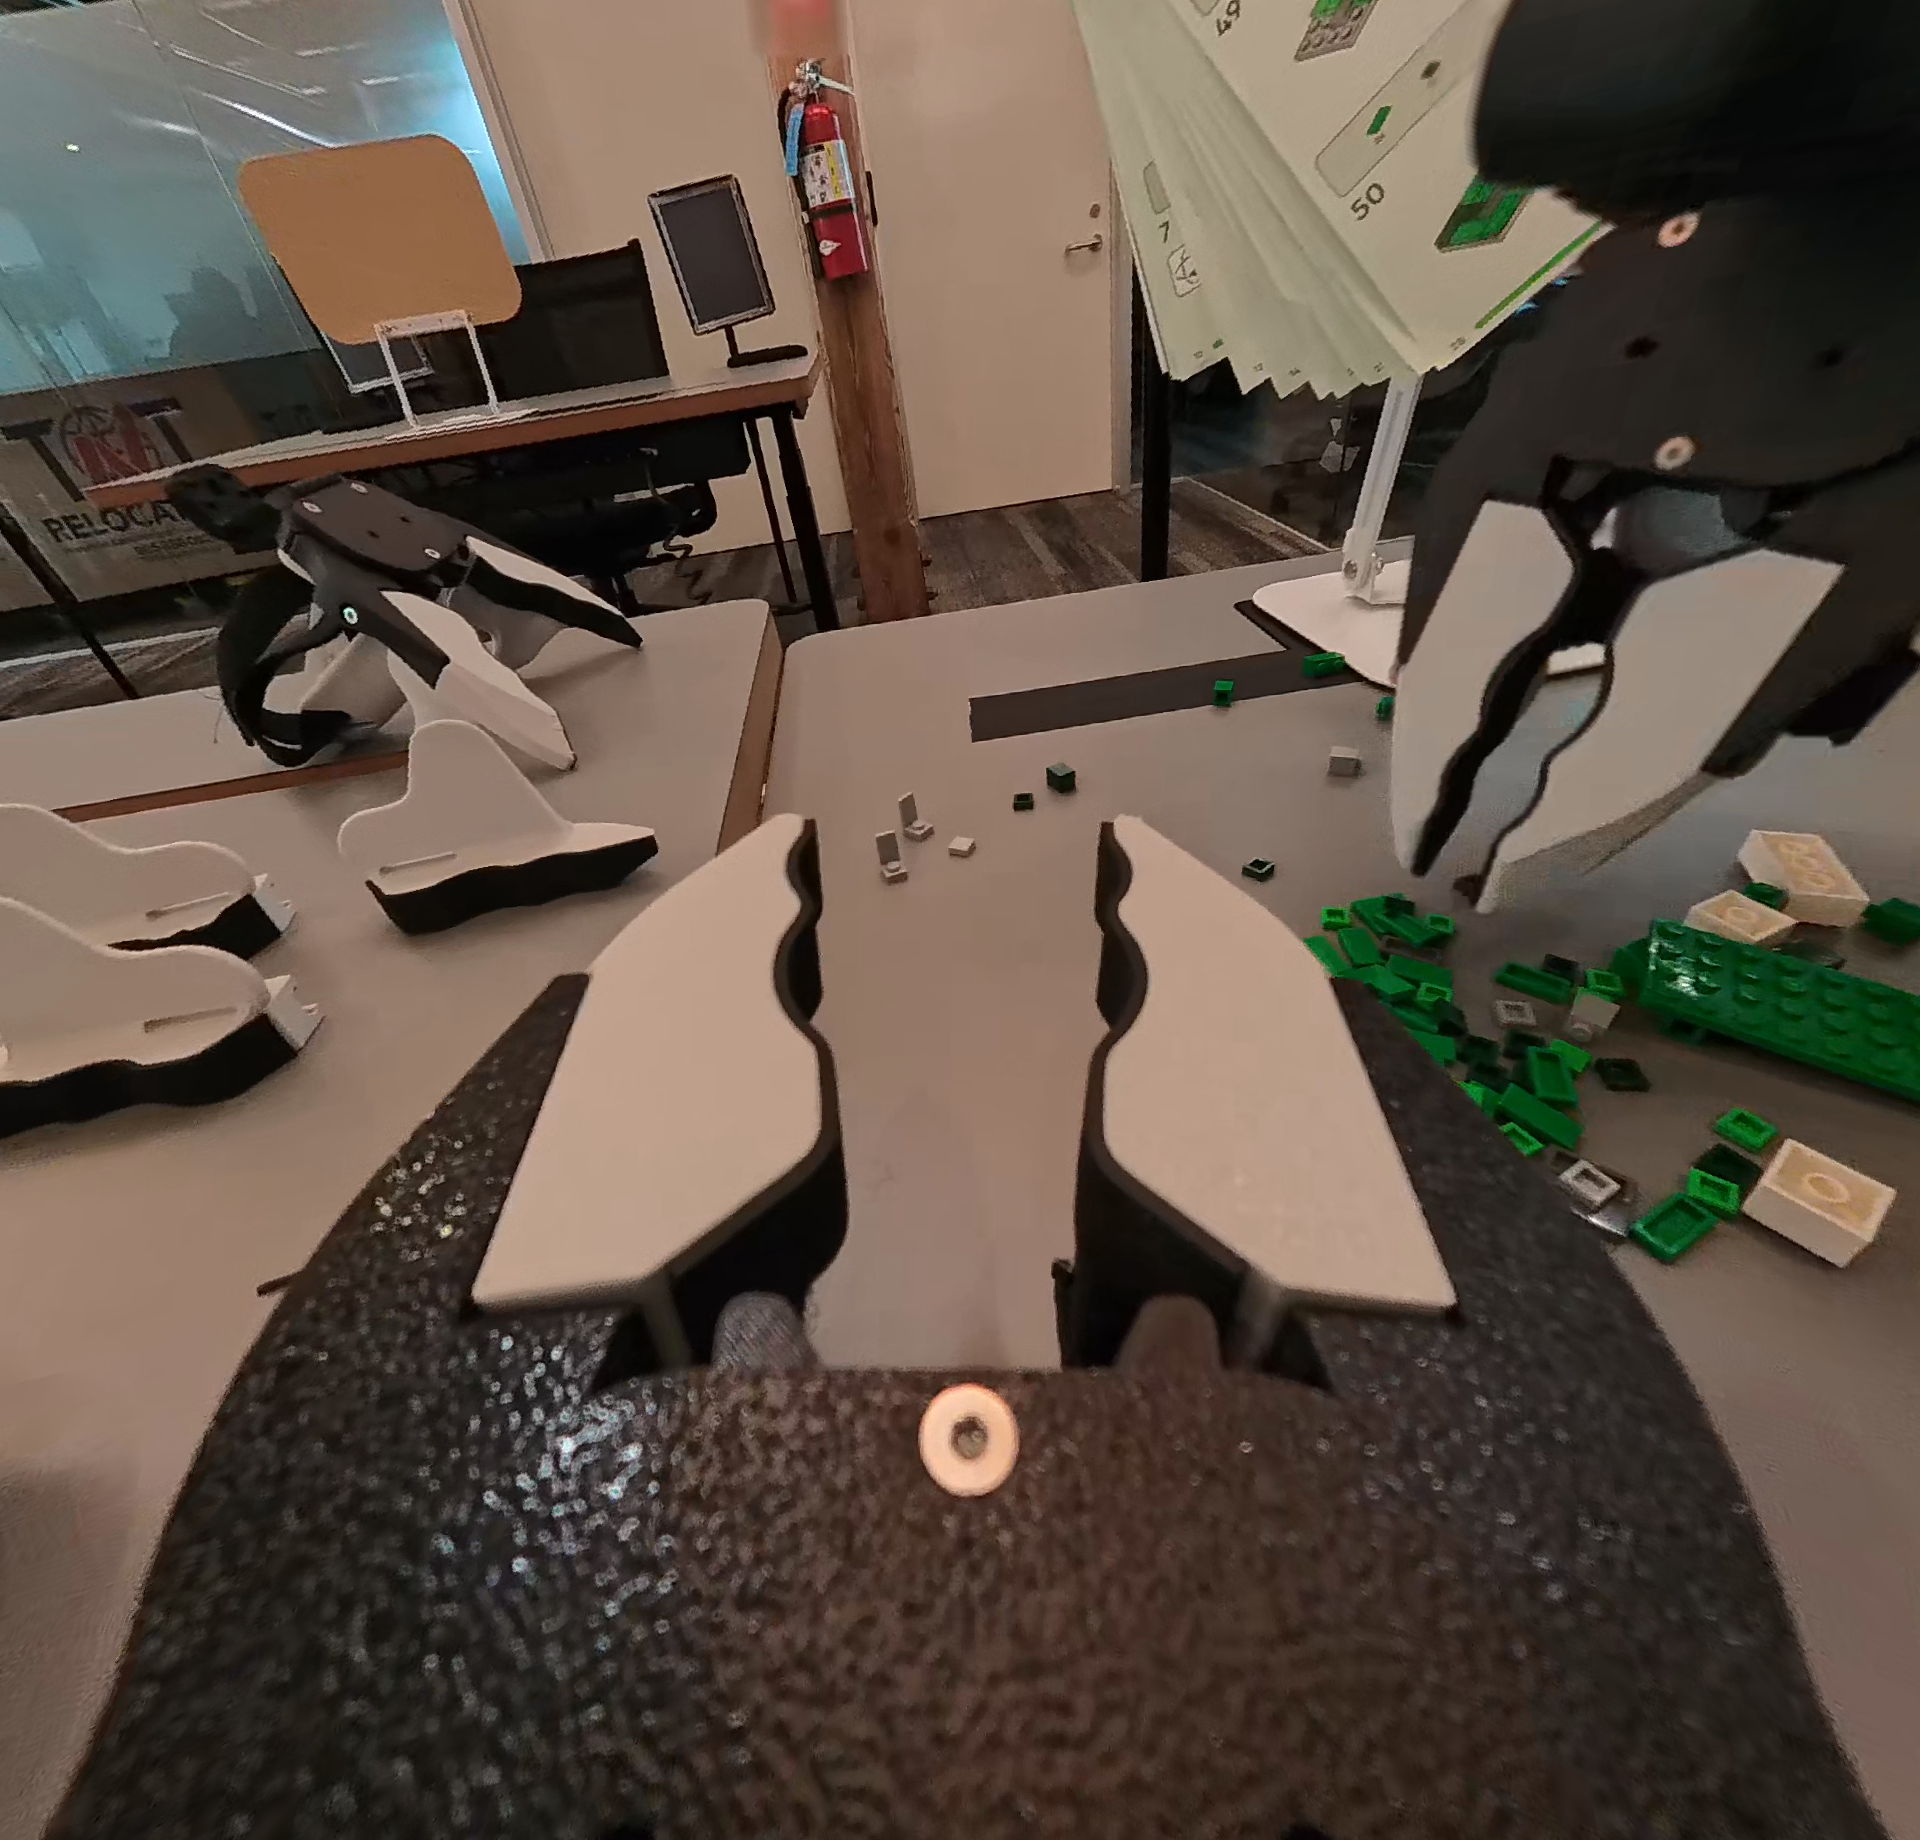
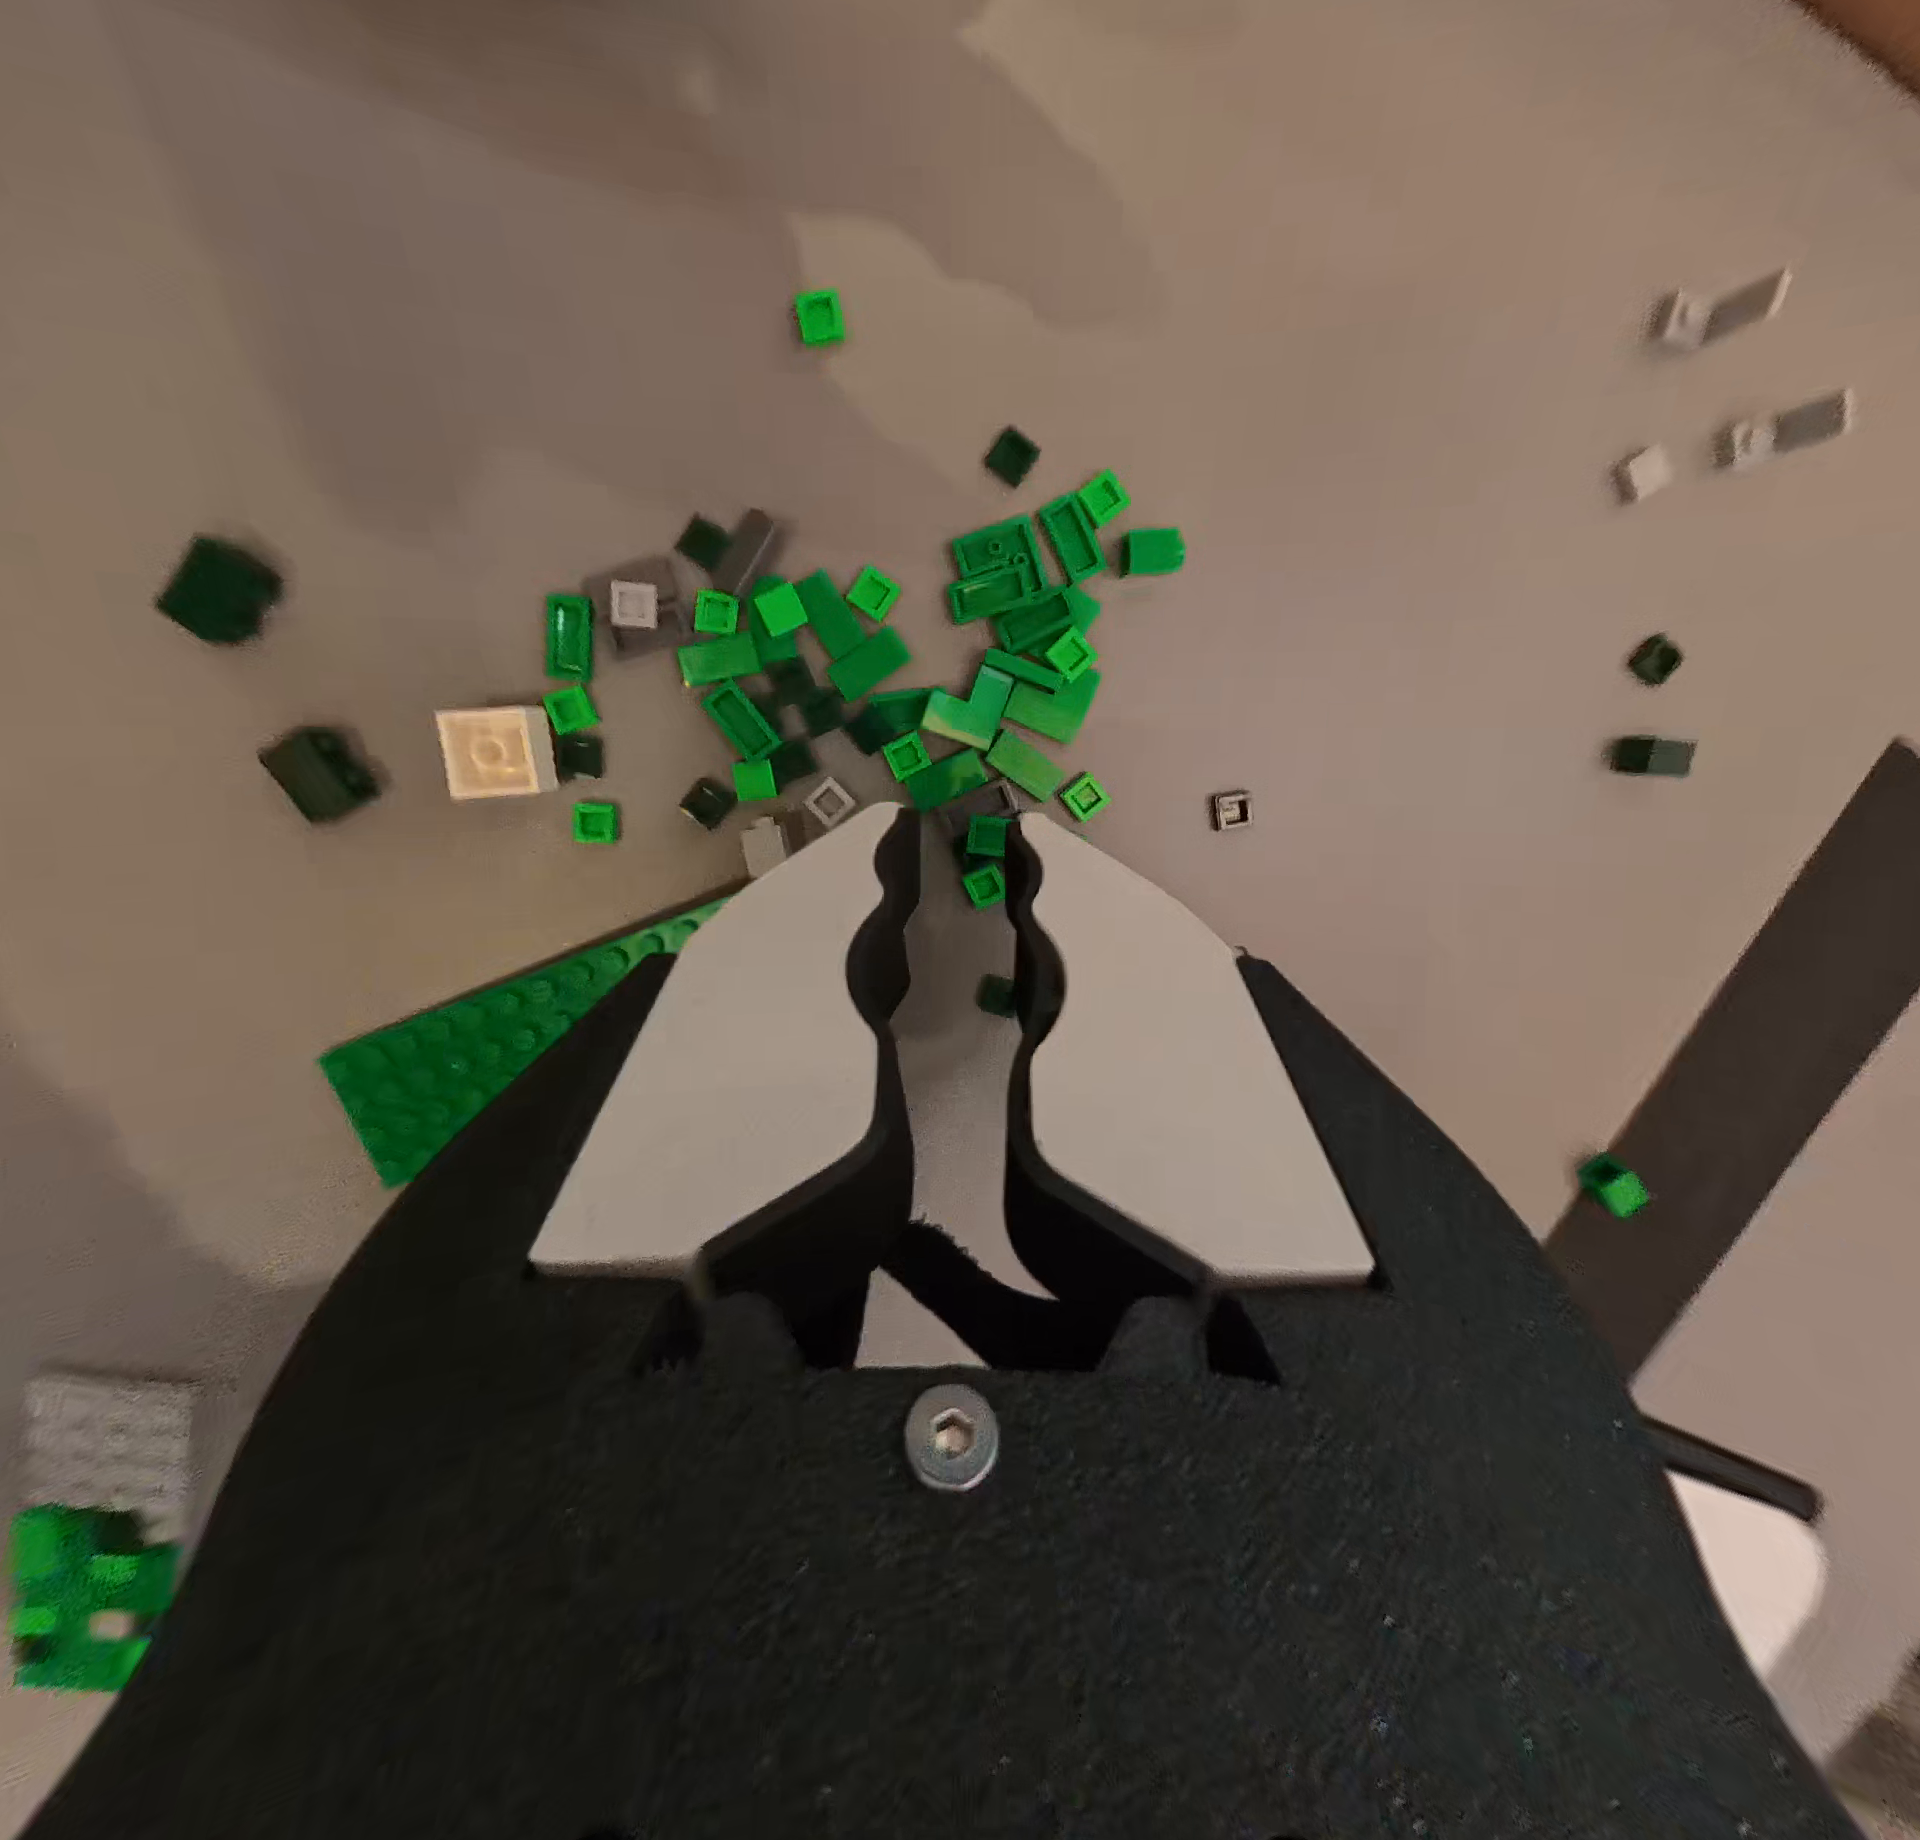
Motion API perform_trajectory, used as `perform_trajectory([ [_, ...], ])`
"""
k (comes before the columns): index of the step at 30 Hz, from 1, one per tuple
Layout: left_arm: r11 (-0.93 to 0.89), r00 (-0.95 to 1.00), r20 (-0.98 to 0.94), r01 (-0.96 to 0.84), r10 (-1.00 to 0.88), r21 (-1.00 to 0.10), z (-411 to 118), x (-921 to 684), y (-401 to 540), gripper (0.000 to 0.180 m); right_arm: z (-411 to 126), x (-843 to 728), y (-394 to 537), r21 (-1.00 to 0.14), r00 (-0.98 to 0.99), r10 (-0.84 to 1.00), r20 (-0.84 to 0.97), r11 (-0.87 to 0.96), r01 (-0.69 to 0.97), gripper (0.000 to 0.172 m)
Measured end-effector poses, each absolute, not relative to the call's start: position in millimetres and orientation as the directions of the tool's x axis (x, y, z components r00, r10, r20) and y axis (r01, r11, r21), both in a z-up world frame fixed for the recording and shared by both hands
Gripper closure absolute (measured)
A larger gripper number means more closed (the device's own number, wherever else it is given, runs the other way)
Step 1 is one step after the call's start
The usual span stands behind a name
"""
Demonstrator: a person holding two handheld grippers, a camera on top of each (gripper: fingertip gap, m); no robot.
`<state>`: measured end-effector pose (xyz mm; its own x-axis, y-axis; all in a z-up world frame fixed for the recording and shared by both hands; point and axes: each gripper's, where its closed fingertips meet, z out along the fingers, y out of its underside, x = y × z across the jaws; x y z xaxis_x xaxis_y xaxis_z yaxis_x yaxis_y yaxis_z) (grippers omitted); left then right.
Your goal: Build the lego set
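Two grippers work over one grey table [image 1: 935,1115]. Your left gripper [image 1: 954,855] hangs with its jaws wide apart and nothing between them; the nearest things are three small grey pieces [image 1: 914,840] on the bare tabletop just ahead of its fingertips. You hold it low and roughly level with the table, so its camera looks across the surface toward the far edge.

Your right gripper [image 2: 968,834] points steeply down at the near side of a pile of green tiles [image 2: 914,668]. Its jaws stand narrowly parted. Small green tiles [image 2: 985,860] lie on the table in the gap, close to the right pad; no pad is seen pressing on them, so treat the gripper as holding nothing. The steep approach puts the fingertips straight onto flat pieces that offer only thin edges.

Beside the pile lie a long green studded plate [image 2: 488,1063], a cream brick [image 2: 494,751] and scattered dark green bricks. A strip of dark tape [image 1: 1132,704] runs toward the far right edge, where a stand props an open instruction booklet [image 1: 1299,180] facing you. Spare gripper fingers [image 1: 499,855] rest on the adjoining table at the left.
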<state>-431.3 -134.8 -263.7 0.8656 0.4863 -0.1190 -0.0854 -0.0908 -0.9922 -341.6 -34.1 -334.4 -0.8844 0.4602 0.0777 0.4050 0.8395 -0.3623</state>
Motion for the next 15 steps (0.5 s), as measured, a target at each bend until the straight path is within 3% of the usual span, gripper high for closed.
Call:
perform_trajectory([
  [2,-0.096,0.867,-0.123,-0.087,0.482,-0.992,-264.6,-430.4,-133.6,0.13,-337.3,-338.9,-37.0,-0.354,-0.889,0.45,0.083,0.847,0.396,0.157],
  [6,-0.1,0.868,-0.125,-0.087,0.48,-0.991,-264.9,-429.6,-132.9,0.131,-338.2,-326.0,-46.4,-0.363,-0.848,0.519,-0.108,0.773,0.52,0.162],
  [15,-0.092,0.869,-0.114,-0.079,0.481,-0.993,-264.3,-429.8,-133.5,0.132,-356.2,-320.5,-40.2,-0.279,-0.872,0.486,-0.065,0.83,0.483,0.172],
])
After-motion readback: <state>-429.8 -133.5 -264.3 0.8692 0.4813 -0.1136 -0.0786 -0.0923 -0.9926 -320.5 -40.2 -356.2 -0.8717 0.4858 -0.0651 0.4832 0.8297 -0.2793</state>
